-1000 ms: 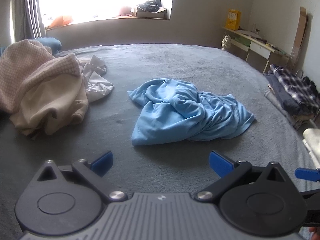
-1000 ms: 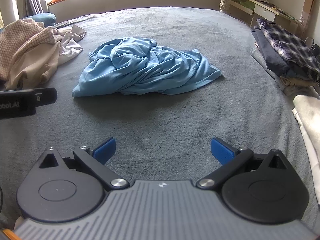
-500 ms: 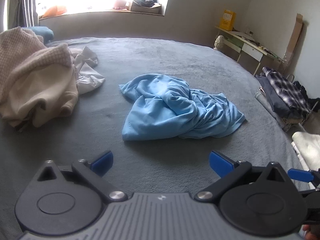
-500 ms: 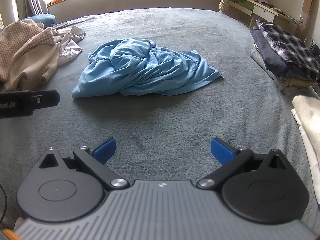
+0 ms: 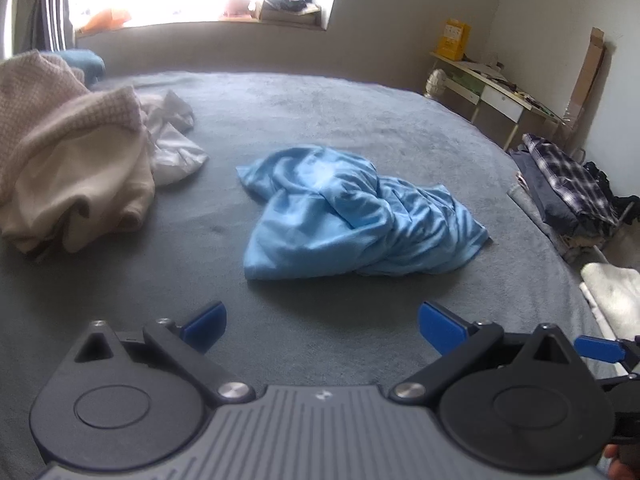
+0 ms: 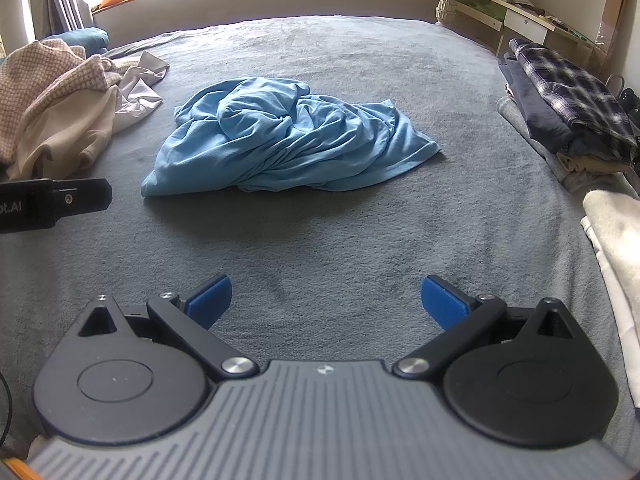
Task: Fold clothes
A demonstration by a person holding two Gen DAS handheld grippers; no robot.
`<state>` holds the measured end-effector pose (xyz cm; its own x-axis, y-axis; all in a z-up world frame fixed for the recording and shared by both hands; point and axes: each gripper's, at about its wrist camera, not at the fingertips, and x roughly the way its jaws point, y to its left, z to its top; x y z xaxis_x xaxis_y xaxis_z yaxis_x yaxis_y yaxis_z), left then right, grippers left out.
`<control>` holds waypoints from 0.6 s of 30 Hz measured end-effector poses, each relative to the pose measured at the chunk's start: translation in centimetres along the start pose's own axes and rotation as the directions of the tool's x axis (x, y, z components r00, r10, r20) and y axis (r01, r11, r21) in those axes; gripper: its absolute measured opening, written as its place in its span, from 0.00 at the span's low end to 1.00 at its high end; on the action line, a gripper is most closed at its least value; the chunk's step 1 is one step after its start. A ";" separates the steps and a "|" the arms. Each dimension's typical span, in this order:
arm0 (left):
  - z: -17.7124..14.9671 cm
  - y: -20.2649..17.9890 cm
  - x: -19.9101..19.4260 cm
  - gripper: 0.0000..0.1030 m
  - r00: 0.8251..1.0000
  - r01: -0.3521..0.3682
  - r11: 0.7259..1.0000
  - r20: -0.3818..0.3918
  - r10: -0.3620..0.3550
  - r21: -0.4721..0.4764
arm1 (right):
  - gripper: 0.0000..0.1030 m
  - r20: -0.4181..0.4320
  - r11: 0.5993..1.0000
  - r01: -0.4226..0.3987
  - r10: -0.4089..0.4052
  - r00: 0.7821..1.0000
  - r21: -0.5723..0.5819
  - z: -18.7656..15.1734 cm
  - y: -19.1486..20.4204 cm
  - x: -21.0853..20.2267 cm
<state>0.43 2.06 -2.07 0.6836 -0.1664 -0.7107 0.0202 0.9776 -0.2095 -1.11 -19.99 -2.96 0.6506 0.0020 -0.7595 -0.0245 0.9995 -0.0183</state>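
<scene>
A wide bed (image 6: pixel 320 240) with a grey, short-piled fleecy cover is filling the room, lying under a bright window sill (image 5: pixel 200 26) and beside a pale desk (image 5: pixel 500 92) along the far right wall. A yellow box (image 5: pixel 453 39) is standing on that desk; its printing is too small to read. On the black device at the left edge of the right wrist view, the letters "ot.AI" (image 6: pixel 10 209) are showing.

The light blue shirt (image 6: pixel 288 140), thin and smooth, is lying crumpled in soft ridges at the middle of the bed. A cream waffle-knit heap (image 5: pixel 68 160) is sitting to its left, a folded plaid stack (image 6: pixel 572 92) at the right edge.

The left hand-held gripper (image 5: pixel 320 322) and the right hand-held gripper (image 6: pixel 325 298) are both hovering short of the shirt, blue pads spread wide apart, gripping nothing.
</scene>
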 end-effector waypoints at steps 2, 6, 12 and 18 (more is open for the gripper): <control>-0.1 0.0 0.2 1.00 1.000 0.000 1.000 -0.012 0.000 -0.002 | 0.99 0.000 1.000 0.001 -0.001 1.000 0.001 0.0 0.0 0.0; 0.0 0.1 0.2 1.00 1.000 -0.013 1.000 -0.004 0.013 0.000 | 0.99 0.003 1.000 -0.001 0.001 1.000 0.006 0.0 -0.1 0.0; 0.2 1.1 0.3 1.00 0.999 -0.004 0.998 0.047 0.006 -0.058 | 0.99 0.020 1.000 0.000 -0.001 1.000 0.023 -0.1 -0.6 0.0; 0.0 1.6 1.7 1.00 0.997 -0.038 0.999 0.062 0.038 -0.009 | 0.99 0.032 0.999 -0.003 0.002 0.999 0.041 0.2 -1.3 0.6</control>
<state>1.63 3.32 -3.59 0.7280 -0.1208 -0.6749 -0.0120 0.9820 -0.1887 -0.53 -21.33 -3.24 0.6745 0.0047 -0.7383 0.0047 0.9999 0.0107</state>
